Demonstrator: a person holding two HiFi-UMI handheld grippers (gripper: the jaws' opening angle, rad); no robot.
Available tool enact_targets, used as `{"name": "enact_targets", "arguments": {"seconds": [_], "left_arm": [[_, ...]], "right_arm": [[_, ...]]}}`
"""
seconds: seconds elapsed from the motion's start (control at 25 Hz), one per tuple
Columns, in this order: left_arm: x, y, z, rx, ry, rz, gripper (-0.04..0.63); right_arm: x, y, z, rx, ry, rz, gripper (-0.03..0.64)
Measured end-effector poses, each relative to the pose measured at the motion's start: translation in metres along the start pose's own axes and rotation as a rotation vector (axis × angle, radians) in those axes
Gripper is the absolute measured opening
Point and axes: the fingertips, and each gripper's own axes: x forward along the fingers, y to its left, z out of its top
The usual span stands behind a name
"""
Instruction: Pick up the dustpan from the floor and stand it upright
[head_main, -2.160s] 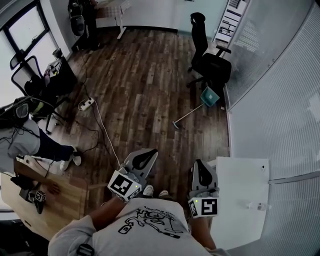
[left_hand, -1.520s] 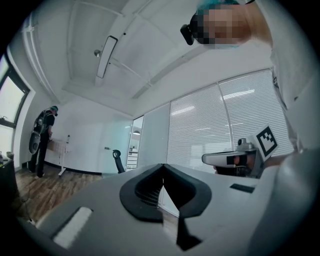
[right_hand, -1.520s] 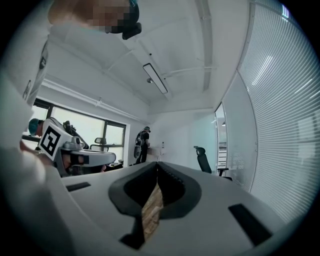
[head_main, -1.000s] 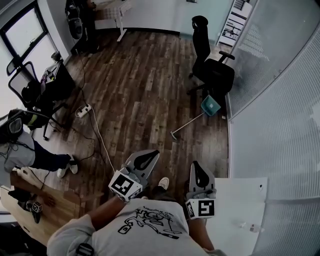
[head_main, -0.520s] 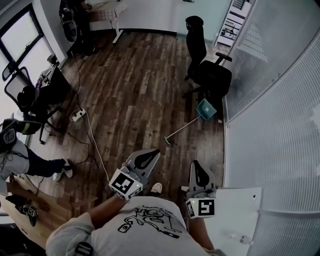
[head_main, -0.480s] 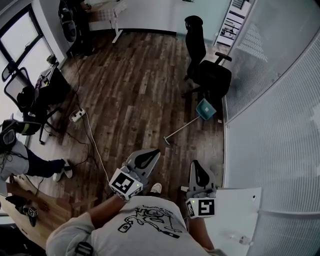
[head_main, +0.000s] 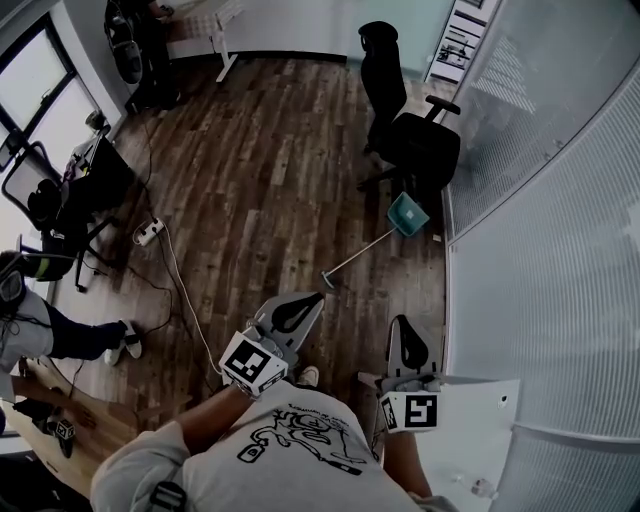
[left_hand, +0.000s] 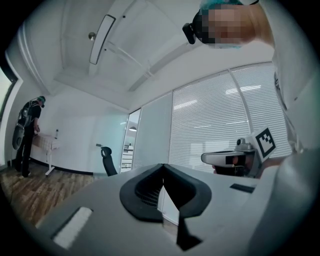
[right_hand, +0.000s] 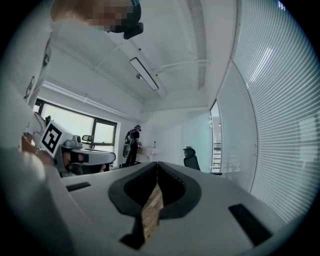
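While the dustpan (head_main: 407, 214) lies flat on the wooden floor (head_main: 260, 180) well ahead, its long handle slanting back toward the person and its pan beside the office chair (head_main: 415, 140), the head view shows the left gripper (head_main: 312, 300) and right gripper (head_main: 402, 326) held level at the waist, probably just carried for the approach. In the left gripper view, the jaws are pressed together on nothing. The right gripper view shows the same: tips meeting, empty.
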Motion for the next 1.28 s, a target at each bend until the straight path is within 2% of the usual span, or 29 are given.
{"name": "enact_targets", "arguments": {"seconds": [0.4, 0.88, 1.28], "left_arm": [[0.038, 0.054, -0.001, -0.014, -0.015, -0.006, 0.002], [0.097, 0.18, 0.019, -0.031, -0.036, -0.003, 0.002], [0.138, 0.278, 0.027, -0.043, -0.031, -0.01, 0.002]], "right_arm": [[0.064, -0.004, -0.014, 0.009, 0.029, 0.011, 0.005], [0.212, -0.014, 0.009, -0.02, 0.022, 0.028, 0.005], [0.316, -0.018, 0.009, -0.029, 0.041, 0.022, 0.005]]}}
